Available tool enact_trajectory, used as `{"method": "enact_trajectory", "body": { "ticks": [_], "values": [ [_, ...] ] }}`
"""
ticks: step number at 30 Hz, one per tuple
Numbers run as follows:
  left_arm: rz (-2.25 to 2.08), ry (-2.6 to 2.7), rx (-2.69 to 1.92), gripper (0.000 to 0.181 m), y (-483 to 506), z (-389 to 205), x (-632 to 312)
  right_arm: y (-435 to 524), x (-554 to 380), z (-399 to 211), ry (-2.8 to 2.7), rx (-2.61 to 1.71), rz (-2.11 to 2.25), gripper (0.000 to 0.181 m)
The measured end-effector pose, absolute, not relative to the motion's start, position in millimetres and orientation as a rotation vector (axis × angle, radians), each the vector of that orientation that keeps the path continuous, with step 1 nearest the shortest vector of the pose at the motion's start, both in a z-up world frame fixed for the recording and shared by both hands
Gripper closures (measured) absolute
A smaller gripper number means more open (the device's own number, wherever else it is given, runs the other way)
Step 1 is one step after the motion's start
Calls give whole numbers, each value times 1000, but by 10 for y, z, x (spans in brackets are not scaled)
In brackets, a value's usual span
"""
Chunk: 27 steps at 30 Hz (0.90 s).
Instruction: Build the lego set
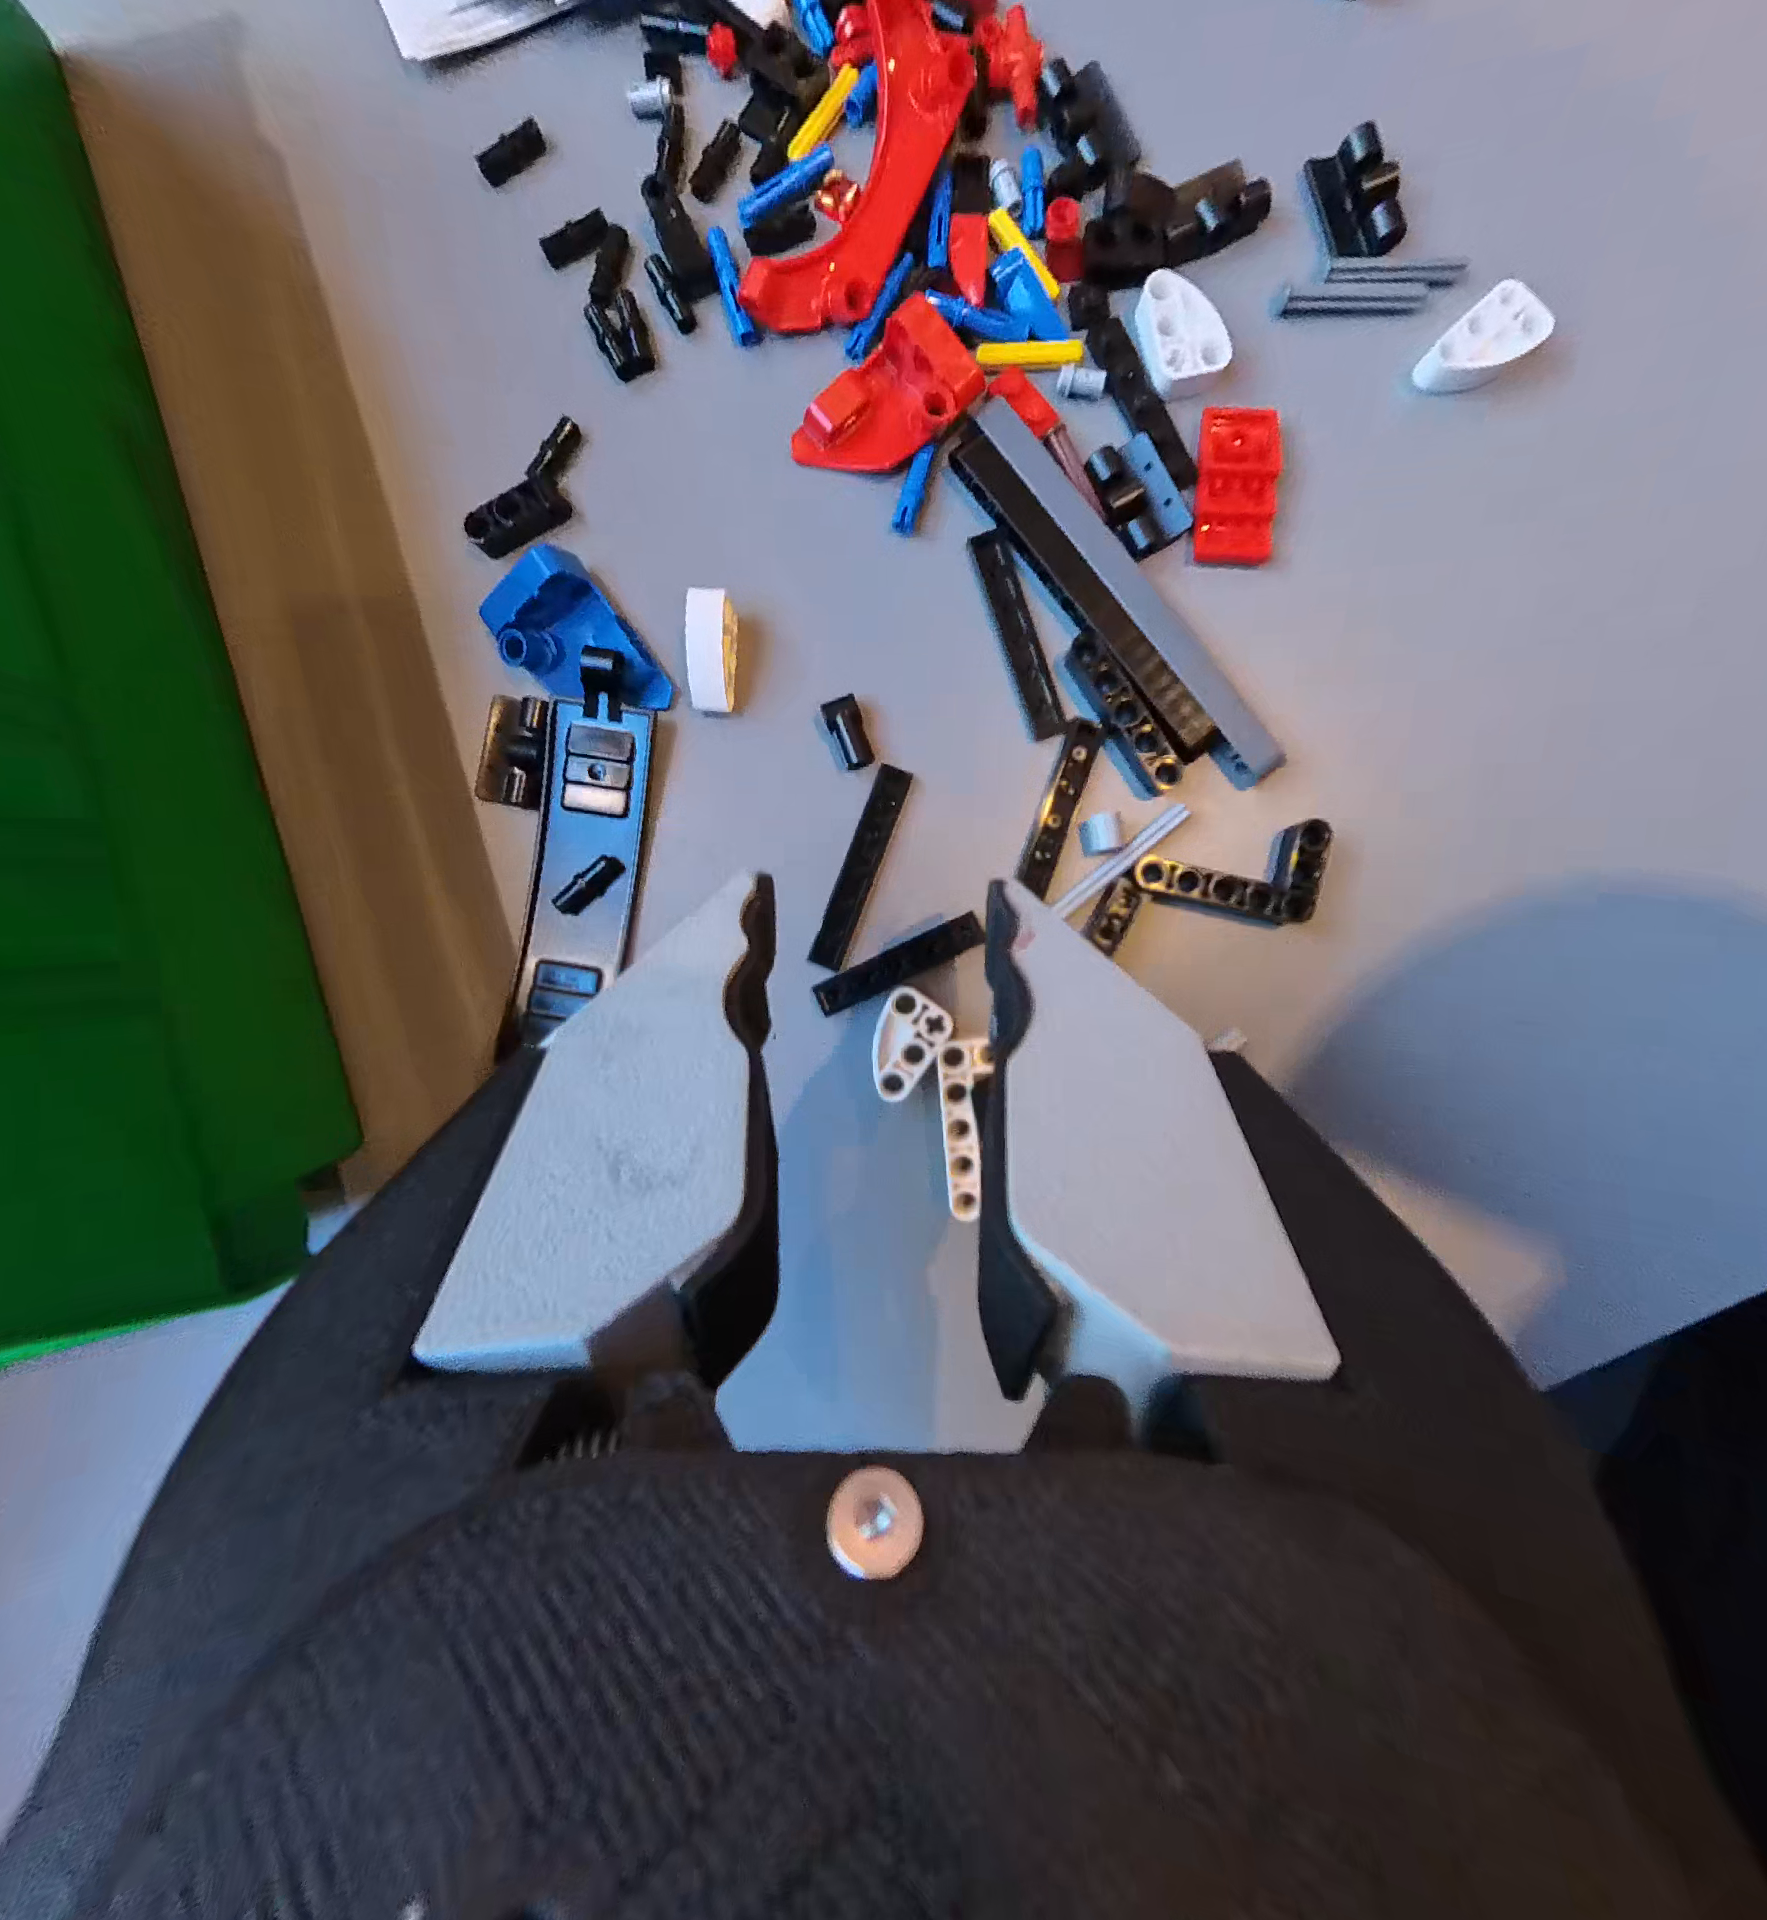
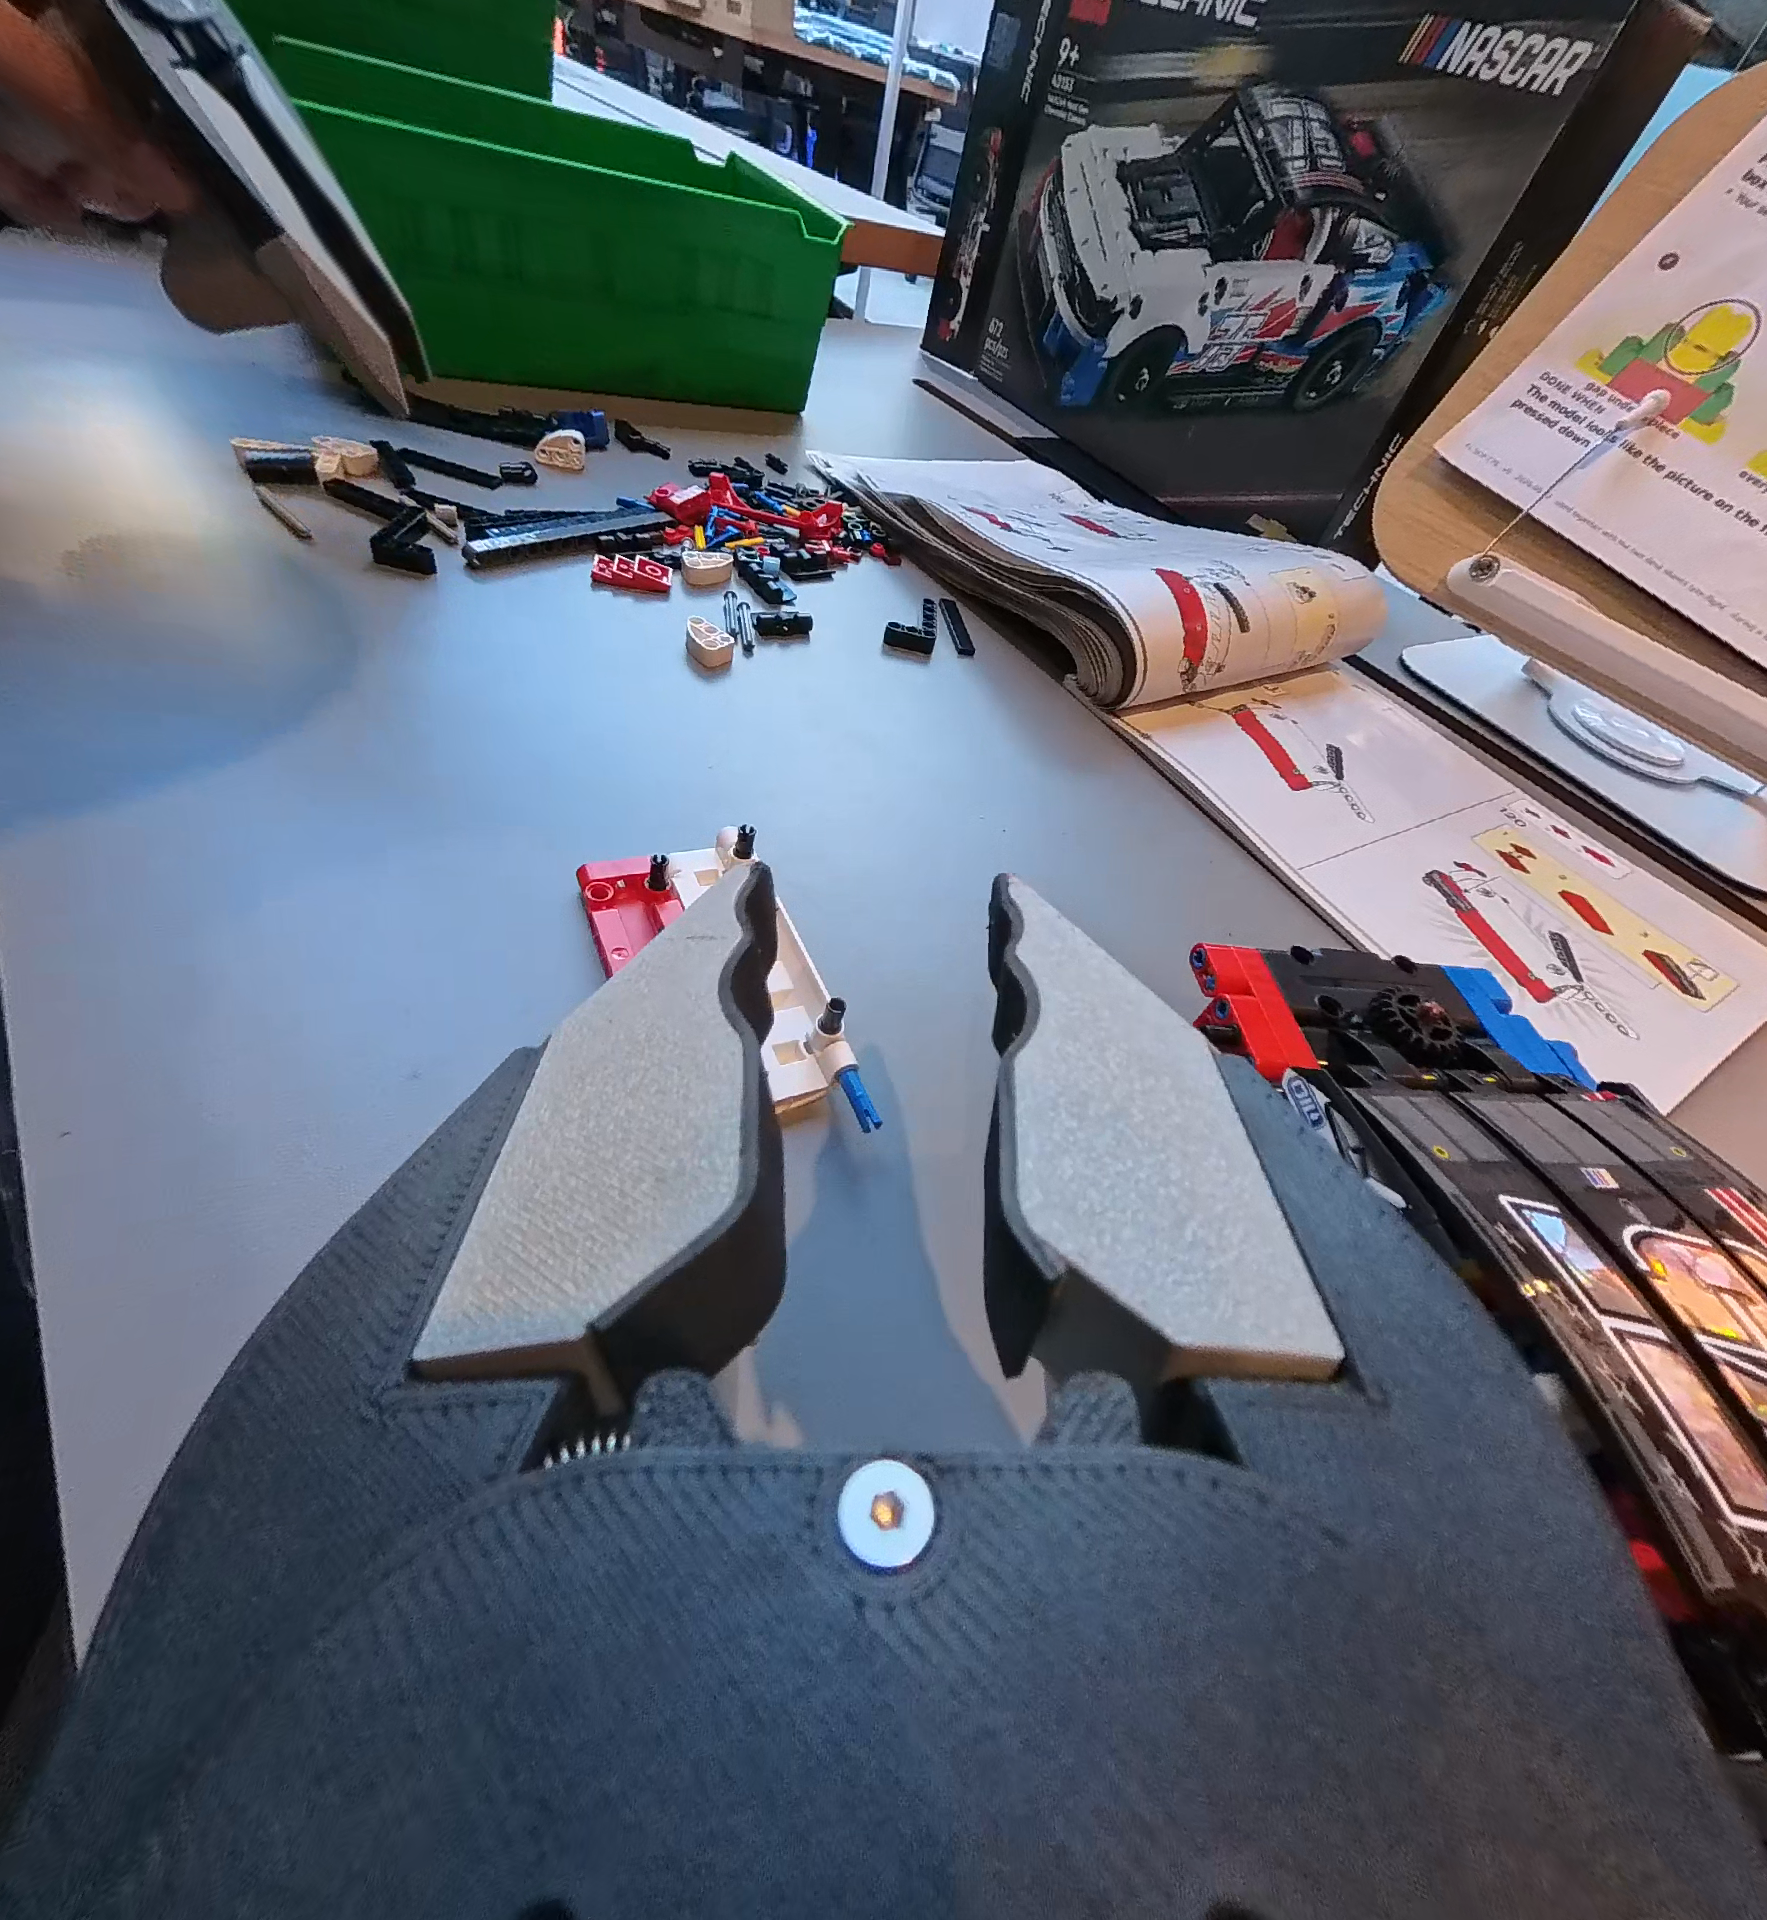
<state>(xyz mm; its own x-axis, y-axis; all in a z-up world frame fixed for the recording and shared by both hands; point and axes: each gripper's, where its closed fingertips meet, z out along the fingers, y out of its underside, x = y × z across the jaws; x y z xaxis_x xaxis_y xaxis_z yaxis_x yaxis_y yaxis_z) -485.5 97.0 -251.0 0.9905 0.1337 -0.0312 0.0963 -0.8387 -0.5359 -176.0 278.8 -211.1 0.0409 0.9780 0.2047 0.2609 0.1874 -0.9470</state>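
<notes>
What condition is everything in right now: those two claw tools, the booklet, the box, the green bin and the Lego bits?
Left gripper: jaws open, empty, above loose pieces.
Right gripper: jaws open, empty.
Booklet: open, lying flat.
Box: standing upright.
Green bin: upright; contents hidden.
Loose pieces: scattered, unassembled.
Red-and-white panel: partly assembled, lying flat.
Car body: partly built.

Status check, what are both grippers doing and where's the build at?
Left gripper open, over white beams. Right gripper open, empty, by red-and-white panel. Nothing blocking.
</notes>
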Motion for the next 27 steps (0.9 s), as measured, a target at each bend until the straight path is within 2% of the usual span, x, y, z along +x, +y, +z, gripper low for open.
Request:
{"method": "enact_trajectory", "body": {
  "ticks": [27],
  "values": [
    [-64, -143, -2369, 155, 1333, -2594, -4836, 2929, -1744, -2071, -1360, -1293, 831, 149]
  ]
}}
